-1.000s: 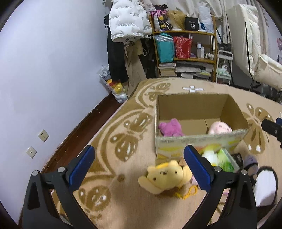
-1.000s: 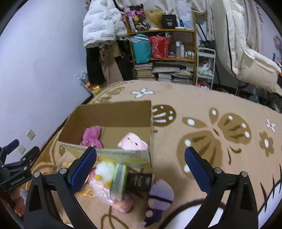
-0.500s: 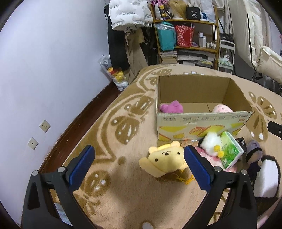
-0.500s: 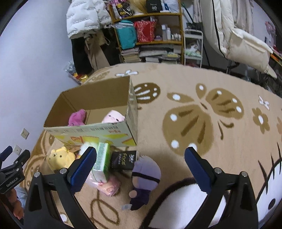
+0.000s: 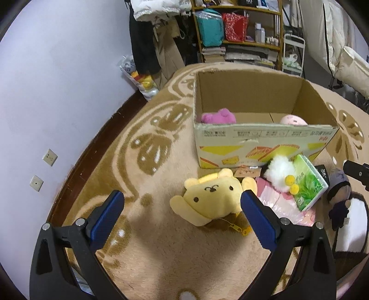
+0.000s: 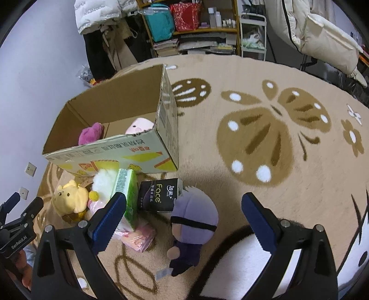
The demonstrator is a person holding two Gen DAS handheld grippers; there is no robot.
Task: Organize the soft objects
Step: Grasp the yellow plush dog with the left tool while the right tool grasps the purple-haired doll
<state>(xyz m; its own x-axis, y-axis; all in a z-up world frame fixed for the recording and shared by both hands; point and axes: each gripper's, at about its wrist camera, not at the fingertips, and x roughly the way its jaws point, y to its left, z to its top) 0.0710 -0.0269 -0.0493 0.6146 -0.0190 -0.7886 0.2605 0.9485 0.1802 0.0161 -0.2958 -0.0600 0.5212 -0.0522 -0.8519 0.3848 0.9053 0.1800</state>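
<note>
A cardboard box (image 5: 265, 143) (image 6: 108, 152) stands on the rug with a magenta plush (image 5: 218, 116) (image 6: 90, 135) and a pink plush (image 5: 293, 120) (image 6: 139, 125) inside. In front of it lie a yellow bear plush (image 5: 211, 198) (image 6: 69, 199), a white fluffy toy (image 5: 280, 173) (image 6: 103, 182), a green tissue pack (image 5: 307, 183) (image 6: 128, 191), a black tissue pack (image 6: 159, 195) and a purple-haired doll (image 6: 192, 225) (image 5: 339, 191). My left gripper (image 5: 180, 207) is open, low over the rug just left of the bear. My right gripper (image 6: 183, 211) is open above the doll.
A purple wall with sockets (image 5: 49, 157) runs along the left. Shelves (image 5: 239, 30) and hanging coats (image 6: 101, 13) fill the back. A pink wrapped pack (image 6: 138, 237) lies under the toys. A black and white patch of rug (image 6: 239, 265) is near the right gripper.
Both grippers have dropped lower and drawn closer to the toys in front of the box. Nothing has been grasped; the toys lie where they were.
</note>
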